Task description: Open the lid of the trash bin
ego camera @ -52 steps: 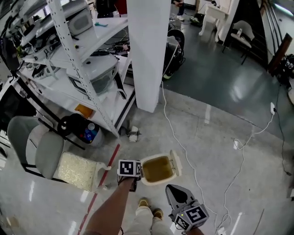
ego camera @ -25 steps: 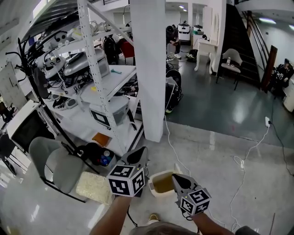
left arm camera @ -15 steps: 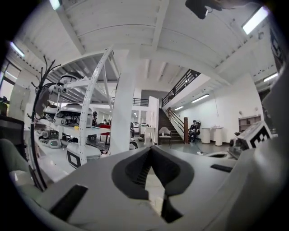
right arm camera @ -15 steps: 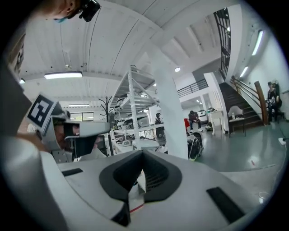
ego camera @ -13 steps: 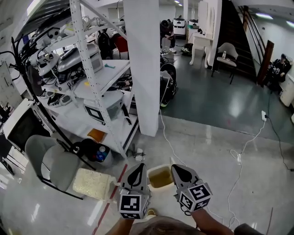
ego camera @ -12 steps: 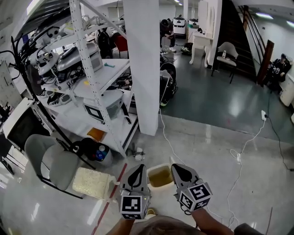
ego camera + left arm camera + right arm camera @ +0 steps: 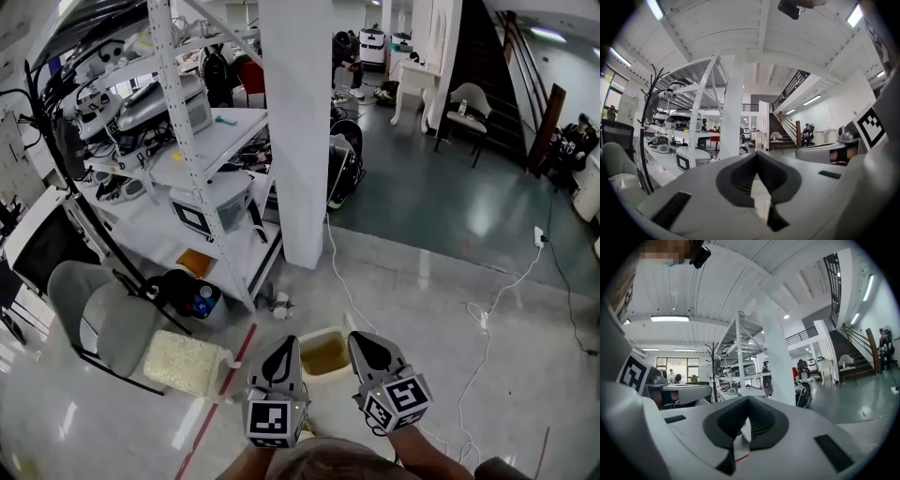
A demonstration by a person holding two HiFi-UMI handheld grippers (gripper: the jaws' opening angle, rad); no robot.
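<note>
Findings, near to far: I am holding my left gripper (image 7: 283, 349) and right gripper (image 7: 360, 343) raised side by side, each with its jaws pressed together on nothing. Between their tips, lower down, the trash bin (image 7: 324, 334) is standing on the floor (image 7: 422, 291), showing its yellowish inside. I cannot make out the lid. Judgement: the opening appears done, and the next move calls for no grasp.

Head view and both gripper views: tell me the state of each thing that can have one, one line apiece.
Trash bin: upright on the floor, top open, brownish inside showing.
Left gripper: jaws together, nothing between them.
Right gripper: jaws together, nothing between them.
Grey chair: upright, nobody in it.
</note>
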